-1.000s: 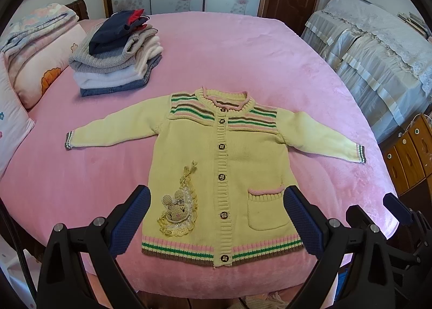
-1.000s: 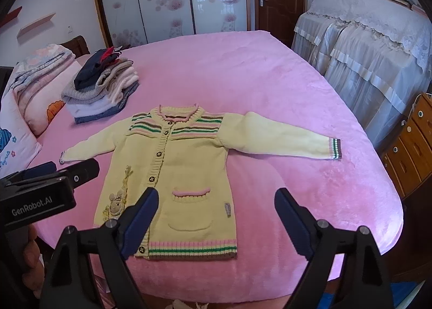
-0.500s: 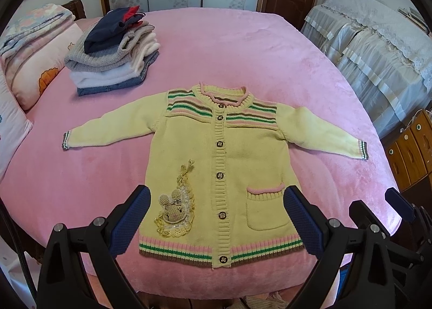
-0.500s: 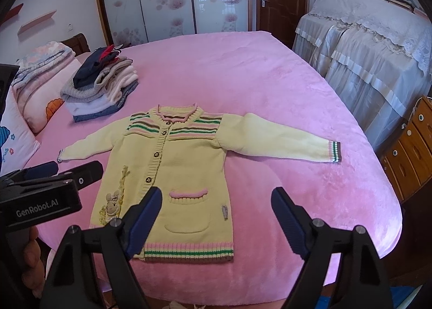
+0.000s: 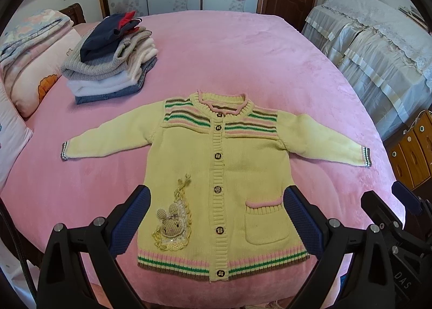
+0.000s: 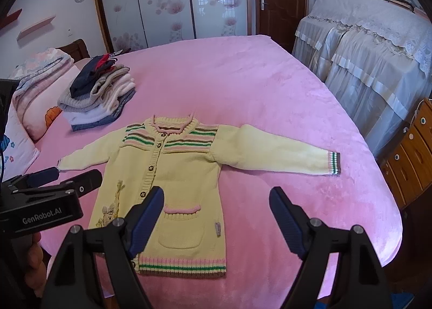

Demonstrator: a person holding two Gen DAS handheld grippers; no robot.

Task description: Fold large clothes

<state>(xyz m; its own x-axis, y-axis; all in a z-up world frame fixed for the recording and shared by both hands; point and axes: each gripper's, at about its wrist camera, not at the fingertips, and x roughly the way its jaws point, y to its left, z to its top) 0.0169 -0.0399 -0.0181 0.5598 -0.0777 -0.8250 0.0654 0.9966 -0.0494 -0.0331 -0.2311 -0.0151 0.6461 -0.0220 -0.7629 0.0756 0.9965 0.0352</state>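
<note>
- Left wrist view: the yellow knitted cardigan with striped yoke and hem (image 5: pixel 218 174) lies flat, buttoned, sleeves spread, on the pink plush bedspread (image 5: pixel 243 60); the left gripper (image 5: pixel 216 220) hovers above its hem, jaws spread and empty.
- Right gripper (image 6: pixel 216 222) is likewise spread wide, holding nothing.
- Risk — the loose knit may stretch or bunch if pinched by one layer only.
- Uneven sleeve folds would skew it — the stack of folded clothes (image 5: pixel 110 60) sits well apart.
</note>
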